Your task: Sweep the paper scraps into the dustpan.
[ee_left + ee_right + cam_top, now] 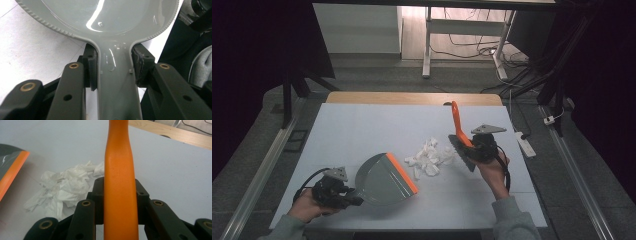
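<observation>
A grey dustpan (382,178) with an orange front lip (402,173) rests on the white table, mouth toward the right. My left gripper (343,195) is shut on its grey handle (115,82), both pads pressing the handle's sides. A pile of crumpled white paper scraps (428,157) lies between the dustpan and the brush. My right gripper (476,148) is shut on the orange handle (120,195) of a hand brush (460,145), whose dark bristle head touches the table at the right edge of the scraps (62,190). The dustpan's lip (12,173) shows at the left in the right gripper view.
The white table surface (362,125) has a wooden far edge (412,98). Beyond it stand a desk frame and cables on the floor. A white power strip (526,143) lies off the table's right side.
</observation>
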A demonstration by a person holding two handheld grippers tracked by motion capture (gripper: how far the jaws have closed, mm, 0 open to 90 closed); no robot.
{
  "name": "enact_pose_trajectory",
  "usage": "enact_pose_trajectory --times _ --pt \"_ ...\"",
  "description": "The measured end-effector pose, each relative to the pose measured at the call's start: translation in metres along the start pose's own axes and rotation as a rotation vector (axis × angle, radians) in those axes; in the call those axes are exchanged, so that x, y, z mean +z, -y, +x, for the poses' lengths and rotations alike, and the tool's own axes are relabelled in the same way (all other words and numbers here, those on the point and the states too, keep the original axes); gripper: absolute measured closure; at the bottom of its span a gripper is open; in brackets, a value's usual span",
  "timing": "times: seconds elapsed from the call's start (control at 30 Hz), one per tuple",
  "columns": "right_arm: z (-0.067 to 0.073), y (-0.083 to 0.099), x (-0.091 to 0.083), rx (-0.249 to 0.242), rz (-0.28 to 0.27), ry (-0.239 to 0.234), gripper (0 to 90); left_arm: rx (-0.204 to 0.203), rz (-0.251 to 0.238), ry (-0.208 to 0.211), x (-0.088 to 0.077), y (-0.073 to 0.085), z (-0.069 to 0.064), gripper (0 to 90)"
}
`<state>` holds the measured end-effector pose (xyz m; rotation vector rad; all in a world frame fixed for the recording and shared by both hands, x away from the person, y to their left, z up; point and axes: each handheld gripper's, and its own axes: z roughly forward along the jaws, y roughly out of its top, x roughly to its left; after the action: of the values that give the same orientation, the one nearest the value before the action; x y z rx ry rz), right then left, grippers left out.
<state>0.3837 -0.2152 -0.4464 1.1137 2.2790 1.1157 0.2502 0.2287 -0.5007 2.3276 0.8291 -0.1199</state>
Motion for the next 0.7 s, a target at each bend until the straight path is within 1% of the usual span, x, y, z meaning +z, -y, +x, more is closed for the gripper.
enact_pose_trajectory --times 0.2,0.27,0.4,0.5,0.57,0.7 --pt "-0.005 -0.004 0.015 0.019 0.015 0.013 70.5 0.007 0.002 -0.001 0.002 -0.002 -0.001 61.5" --pt "-0.006 -0.004 0.019 0.013 0.018 0.025 70.5 0.009 0.003 0.001 0.003 -0.002 0.0 61.5" --pt "-0.007 -0.006 0.025 0.016 0.012 0.043 70.5 0.004 0.01 0.001 0.005 -0.002 0.002 61.5" --pt "-0.01 -0.008 0.03 0.032 0.009 0.042 70.5 0.002 0.015 -0.005 0.006 -0.003 0.001 61.5" --pt "-0.011 -0.009 0.032 0.032 0.015 0.046 70.5 0.005 0.021 -0.006 0.007 -0.004 0.001 61.5" --pt "-0.013 -0.009 0.037 0.028 0.025 0.053 70.5 -0.003 0.025 -0.012 0.009 -0.005 0.001 61.5"
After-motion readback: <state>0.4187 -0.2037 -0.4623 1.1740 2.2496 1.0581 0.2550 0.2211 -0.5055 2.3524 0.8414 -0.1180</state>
